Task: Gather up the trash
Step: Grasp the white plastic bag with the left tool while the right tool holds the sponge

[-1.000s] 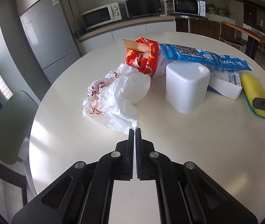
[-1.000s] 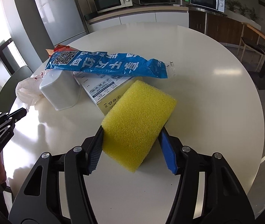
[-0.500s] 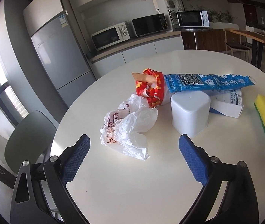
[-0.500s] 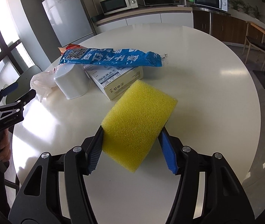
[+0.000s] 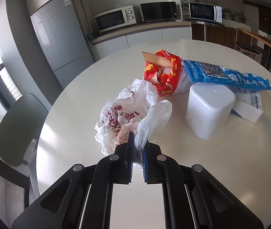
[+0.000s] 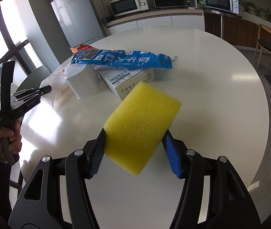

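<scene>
Bare table (image 6: 221, 95) right of sponge (image 6: 141, 126); left side apparently crowded.

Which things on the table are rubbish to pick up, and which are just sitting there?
Rubbish for the job:
crumpled white plastic bag, pinched by the left gripper
red snack wrapper
blue packet

Just there, probably:
white tub, upside down
white box
yellow sponge, in the right gripper

A round white table (image 5: 221, 164) carries a crumpled plastic bag (image 5: 133, 112), a red bag (image 5: 164, 74) behind it, an upturned white tub (image 5: 209, 110) and a white box (image 5: 250, 105). A blue packet (image 5: 225, 74) lies across the tub and box.
</scene>
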The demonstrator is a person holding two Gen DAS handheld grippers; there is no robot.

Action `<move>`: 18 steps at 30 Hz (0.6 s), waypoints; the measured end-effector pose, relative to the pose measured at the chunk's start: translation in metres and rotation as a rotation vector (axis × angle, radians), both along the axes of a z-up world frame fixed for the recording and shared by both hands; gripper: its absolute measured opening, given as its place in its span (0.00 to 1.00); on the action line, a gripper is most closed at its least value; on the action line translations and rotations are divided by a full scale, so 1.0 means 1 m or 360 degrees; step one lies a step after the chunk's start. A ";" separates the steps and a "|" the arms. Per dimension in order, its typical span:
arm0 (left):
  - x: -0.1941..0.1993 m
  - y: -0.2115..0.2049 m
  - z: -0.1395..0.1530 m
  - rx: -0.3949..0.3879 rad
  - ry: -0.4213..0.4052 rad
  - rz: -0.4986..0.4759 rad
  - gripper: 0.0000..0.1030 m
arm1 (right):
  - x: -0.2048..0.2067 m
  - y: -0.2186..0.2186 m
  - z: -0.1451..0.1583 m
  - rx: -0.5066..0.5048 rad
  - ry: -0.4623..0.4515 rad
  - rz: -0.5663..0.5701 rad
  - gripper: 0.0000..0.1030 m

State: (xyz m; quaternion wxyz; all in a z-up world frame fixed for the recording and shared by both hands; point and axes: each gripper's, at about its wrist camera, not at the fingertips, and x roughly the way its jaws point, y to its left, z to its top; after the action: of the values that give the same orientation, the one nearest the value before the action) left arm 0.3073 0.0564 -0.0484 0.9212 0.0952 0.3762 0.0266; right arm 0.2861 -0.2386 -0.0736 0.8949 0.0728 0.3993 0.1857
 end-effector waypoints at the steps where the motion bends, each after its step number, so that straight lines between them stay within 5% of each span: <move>1: -0.006 0.000 0.002 -0.0001 -0.0010 -0.0002 0.07 | -0.003 0.001 0.002 0.0004 -0.0012 0.0015 0.53; 18: -0.138 -0.049 0.046 -0.0064 -0.0131 -0.0239 0.06 | -0.094 -0.006 0.038 0.0058 -0.0162 0.0249 0.52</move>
State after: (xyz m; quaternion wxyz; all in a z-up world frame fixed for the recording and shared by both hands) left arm 0.1698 0.0071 -0.0025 0.9371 0.1035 0.3302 -0.0461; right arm 0.1922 -0.2447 -0.0356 0.8953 0.0480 0.3544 0.2656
